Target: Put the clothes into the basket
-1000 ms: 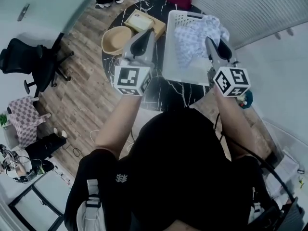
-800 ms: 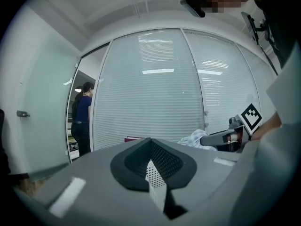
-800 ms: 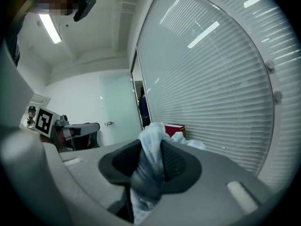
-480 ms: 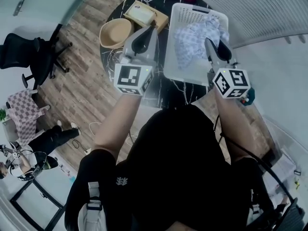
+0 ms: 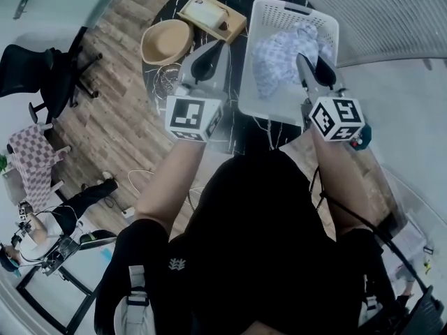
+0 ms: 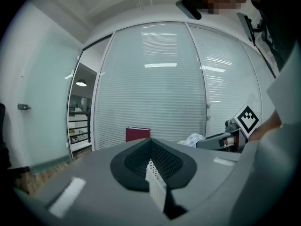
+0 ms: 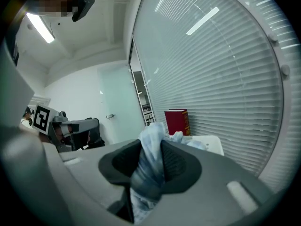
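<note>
A white plastic basket stands on the round black marble table. A pale blue patterned cloth lies heaped inside it. My right gripper hovers over the basket's right side, shut on a fold of that cloth, which bunches between its dark pads. In the right gripper view the basket rim shows just beyond the jaws. My left gripper hangs over the table to the left of the basket, its jaws together with nothing in them.
A wooden bowl, a flat box and a wire object sit on the table's left part. A red book stands behind the basket. An office chair is on the wood floor at left.
Both grippers keep their pose and grip. The table and basket sit slightly lower in the head view as the camera shifts.
</note>
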Available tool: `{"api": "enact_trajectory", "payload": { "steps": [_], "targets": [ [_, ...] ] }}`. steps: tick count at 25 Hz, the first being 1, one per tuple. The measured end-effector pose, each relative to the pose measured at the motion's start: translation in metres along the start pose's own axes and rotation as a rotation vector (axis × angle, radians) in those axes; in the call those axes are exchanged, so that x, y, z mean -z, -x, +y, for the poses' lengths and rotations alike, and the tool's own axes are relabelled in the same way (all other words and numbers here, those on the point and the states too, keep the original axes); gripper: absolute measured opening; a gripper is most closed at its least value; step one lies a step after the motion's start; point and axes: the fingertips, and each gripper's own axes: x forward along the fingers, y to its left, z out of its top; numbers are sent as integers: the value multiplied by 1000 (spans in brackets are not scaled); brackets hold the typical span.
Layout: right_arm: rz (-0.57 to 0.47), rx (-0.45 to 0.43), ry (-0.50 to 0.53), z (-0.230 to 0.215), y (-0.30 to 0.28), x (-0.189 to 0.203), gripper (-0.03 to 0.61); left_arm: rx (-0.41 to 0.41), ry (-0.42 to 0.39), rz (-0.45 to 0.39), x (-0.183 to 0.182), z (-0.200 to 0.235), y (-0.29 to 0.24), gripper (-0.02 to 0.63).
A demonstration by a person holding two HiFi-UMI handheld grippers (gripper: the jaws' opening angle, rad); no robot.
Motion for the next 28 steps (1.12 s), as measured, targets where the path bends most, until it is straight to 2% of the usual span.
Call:
{"api": "enact_trajectory", "payload": {
  "steps": [28],
  "targets": [
    [94,29,-22,-28,-51,61,129,-68,36,81,59,40,-17,3]
  ]
}}
